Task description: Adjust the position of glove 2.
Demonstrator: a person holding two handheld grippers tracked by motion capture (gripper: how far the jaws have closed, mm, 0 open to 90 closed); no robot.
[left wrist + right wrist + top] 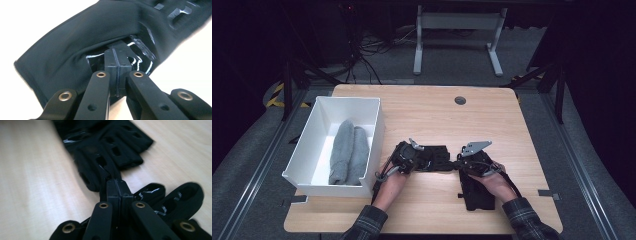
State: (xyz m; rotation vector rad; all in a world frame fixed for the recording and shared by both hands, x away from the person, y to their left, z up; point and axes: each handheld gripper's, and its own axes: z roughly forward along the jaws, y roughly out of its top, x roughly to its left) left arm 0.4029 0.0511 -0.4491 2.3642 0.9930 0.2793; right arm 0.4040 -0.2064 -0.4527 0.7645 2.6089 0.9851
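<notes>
A white bin [312,150] stands at the left of the table [512,125], well apart from both grippers; two rolled grey towels [348,152] lie side by side in it. To its right, the left gripper [409,157] has its jaws fully closed, pinching a fold at the left end of a black fingerless glove [75,45] that lies flat on the table between the hands. Right of it, the right gripper [474,160] likewise has its jaws pressed together, clamping a thin strip of a black glove [112,150]. A second black glove [479,197] lies on the near side, under the right hand.
</notes>
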